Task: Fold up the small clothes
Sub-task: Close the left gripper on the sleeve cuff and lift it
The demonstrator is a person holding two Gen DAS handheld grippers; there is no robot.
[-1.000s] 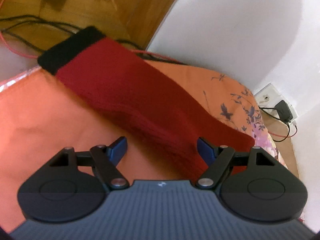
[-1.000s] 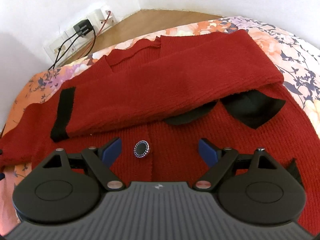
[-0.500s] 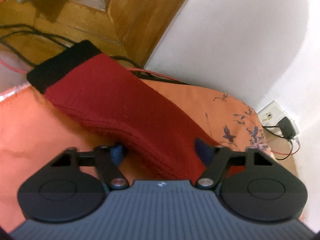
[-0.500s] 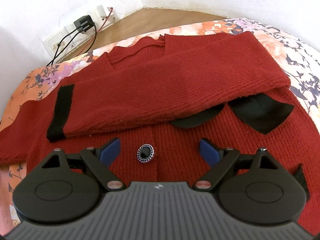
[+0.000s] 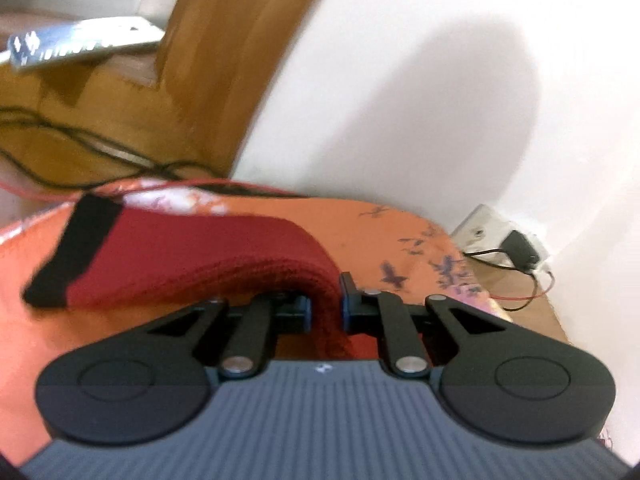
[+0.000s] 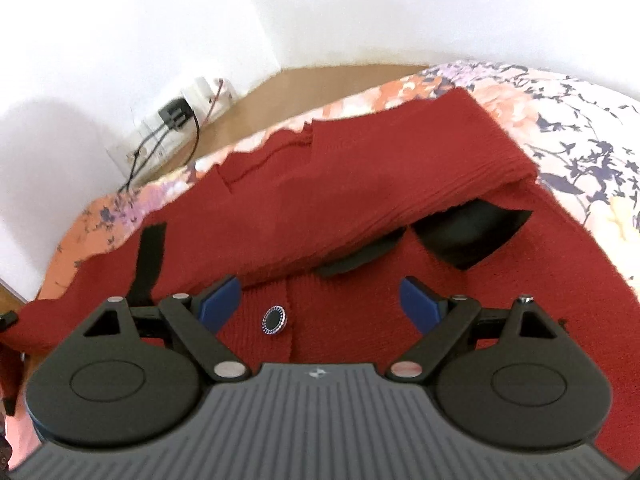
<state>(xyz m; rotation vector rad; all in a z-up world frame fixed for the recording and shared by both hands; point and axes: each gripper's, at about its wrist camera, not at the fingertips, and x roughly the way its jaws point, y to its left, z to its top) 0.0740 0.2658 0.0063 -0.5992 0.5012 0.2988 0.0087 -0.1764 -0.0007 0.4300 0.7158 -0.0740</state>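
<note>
A small red knitted cardigan (image 6: 360,184) with black cuffs and collar lies on a flowered bedsheet (image 6: 580,120). One sleeve is folded across its chest, black cuff (image 6: 148,264) at the left. In the left wrist view the other red sleeve (image 5: 192,256) arches up off the orange sheet, its black cuff (image 5: 76,248) hanging at the left. My left gripper (image 5: 325,308) is shut on this sleeve, cloth pinched between its blue pads. My right gripper (image 6: 320,300) hovers open over the cardigan's front, a dark round button (image 6: 274,319) between its fingers.
A white wall runs close behind the bed. A wall socket with a black plug and cables (image 6: 176,114) sits at the corner, also in the left wrist view as a socket (image 5: 504,240). Wooden furniture (image 5: 120,100) with black cables stands at the left.
My left gripper has closed on the red sleeve and raised it, so it now arches up. My right gripper stayed open and shifted slightly over the cardigan's front.
</note>
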